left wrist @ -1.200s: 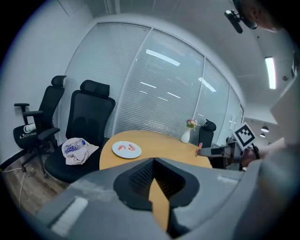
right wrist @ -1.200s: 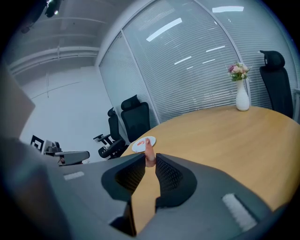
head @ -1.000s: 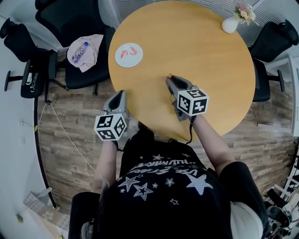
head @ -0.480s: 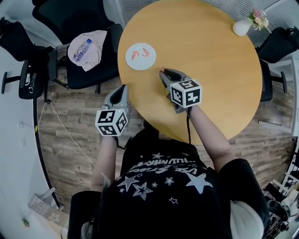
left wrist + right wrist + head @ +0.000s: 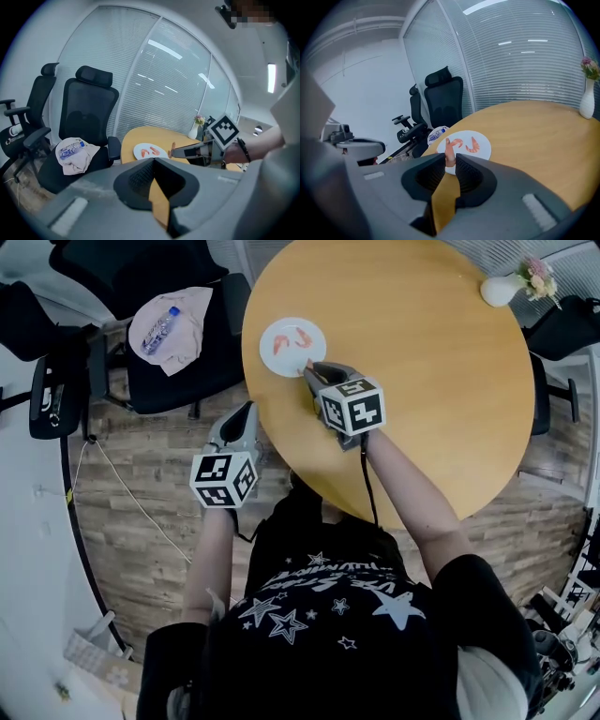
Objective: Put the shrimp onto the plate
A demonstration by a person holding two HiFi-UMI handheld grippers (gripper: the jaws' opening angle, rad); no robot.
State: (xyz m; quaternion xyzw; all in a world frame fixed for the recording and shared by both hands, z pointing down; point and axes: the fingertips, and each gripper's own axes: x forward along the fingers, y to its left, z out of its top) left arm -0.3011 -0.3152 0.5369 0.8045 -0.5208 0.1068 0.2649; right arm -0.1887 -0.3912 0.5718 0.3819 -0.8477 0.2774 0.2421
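Note:
A white plate (image 5: 292,346) sits near the round wooden table's (image 5: 422,381) left edge with two orange shrimps (image 5: 473,145) lying on it. My right gripper (image 5: 309,367) is shut on a third shrimp (image 5: 449,152), which stands upright between the pads right at the plate's near rim. The left gripper view shows that shrimp (image 5: 173,148) poking from the right gripper's tip beside the plate (image 5: 145,151). My left gripper (image 5: 246,416) hangs off the table's edge over the floor, jaws together with nothing in them.
A white vase with flowers (image 5: 506,285) stands at the table's far right. A black office chair (image 5: 169,343) left of the table carries a cloth and a water bottle (image 5: 159,331). More chairs stand around on the wood floor.
My right gripper has carried the shrimp up and left across the table to the plate's near rim. My left gripper has shifted a little forward along the table's edge.

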